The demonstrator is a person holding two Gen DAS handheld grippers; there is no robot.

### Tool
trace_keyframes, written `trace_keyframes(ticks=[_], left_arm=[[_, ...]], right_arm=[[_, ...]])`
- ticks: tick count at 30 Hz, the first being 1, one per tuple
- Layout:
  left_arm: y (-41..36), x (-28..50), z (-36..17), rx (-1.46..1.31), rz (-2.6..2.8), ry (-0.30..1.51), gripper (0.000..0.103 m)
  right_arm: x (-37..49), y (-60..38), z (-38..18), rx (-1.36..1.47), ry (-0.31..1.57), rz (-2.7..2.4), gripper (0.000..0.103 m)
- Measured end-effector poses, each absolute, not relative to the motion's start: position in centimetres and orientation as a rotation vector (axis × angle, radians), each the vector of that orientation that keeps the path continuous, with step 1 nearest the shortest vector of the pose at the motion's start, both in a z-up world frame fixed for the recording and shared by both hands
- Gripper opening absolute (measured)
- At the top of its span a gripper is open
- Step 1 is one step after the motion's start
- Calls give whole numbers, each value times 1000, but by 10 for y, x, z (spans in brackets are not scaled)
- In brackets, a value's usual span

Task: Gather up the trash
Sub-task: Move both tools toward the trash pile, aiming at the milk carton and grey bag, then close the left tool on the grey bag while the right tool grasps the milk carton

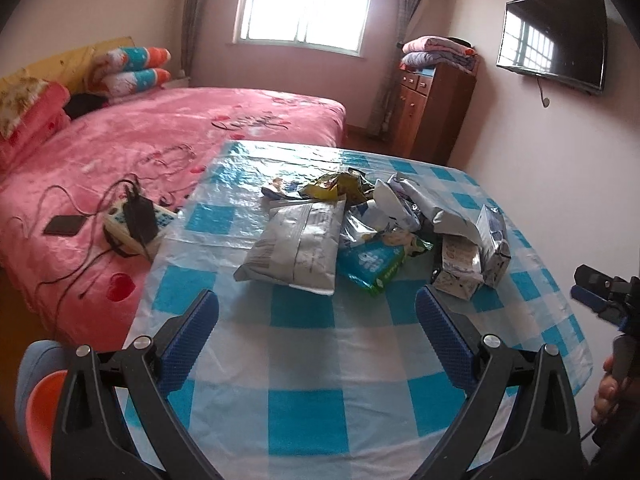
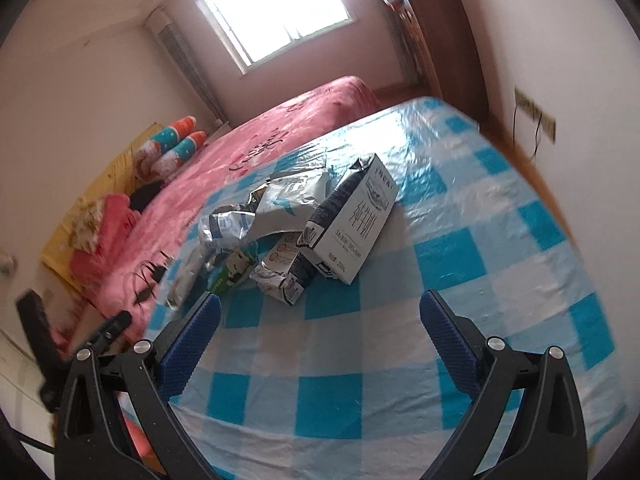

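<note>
The trash lies in one loose heap on the far half of the table, which wears a blue-and-white checked cloth: a flat grey pouch on the left, a green pack in the middle, crumpled foil bags behind, and a milk carton on the right. In the right wrist view the carton rests tilted on a crushed carton, its long axis running from near to far and leaning right, dead ahead of the right gripper and just beyond its tips. That gripper is spread wide and holds nothing. The left gripper is likewise wide open and empty, with the pouch straight ahead, its near edge lying crosswise to the jaws.

By my reading the right hand is nearer the carton and the left nearer the pouch. No bin shows clearly in either view. A pink bed lies beyond, to the left.
</note>
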State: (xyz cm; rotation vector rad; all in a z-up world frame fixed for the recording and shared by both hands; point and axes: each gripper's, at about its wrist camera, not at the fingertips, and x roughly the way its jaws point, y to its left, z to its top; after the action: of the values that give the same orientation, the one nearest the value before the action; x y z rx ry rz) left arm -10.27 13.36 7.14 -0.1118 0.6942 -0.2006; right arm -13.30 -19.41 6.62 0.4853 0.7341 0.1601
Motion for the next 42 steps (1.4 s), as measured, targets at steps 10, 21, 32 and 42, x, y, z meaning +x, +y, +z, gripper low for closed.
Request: trace_keyframes(ticks=[10,21,32,42], left_arm=[[134,-31,56,-92,-298,750,99],[130,24,28,-92,-338,835,99],[126,38,17,-139,-313,853,84],[126,25,15,-206,-290,847,67]], right_arm=[[-86,-232,45,770,753,234,97],[-26,-249,16,905,830,242,84],[8,-237,8,845,861,210,84],[4,-203,12,673,884,215,65]])
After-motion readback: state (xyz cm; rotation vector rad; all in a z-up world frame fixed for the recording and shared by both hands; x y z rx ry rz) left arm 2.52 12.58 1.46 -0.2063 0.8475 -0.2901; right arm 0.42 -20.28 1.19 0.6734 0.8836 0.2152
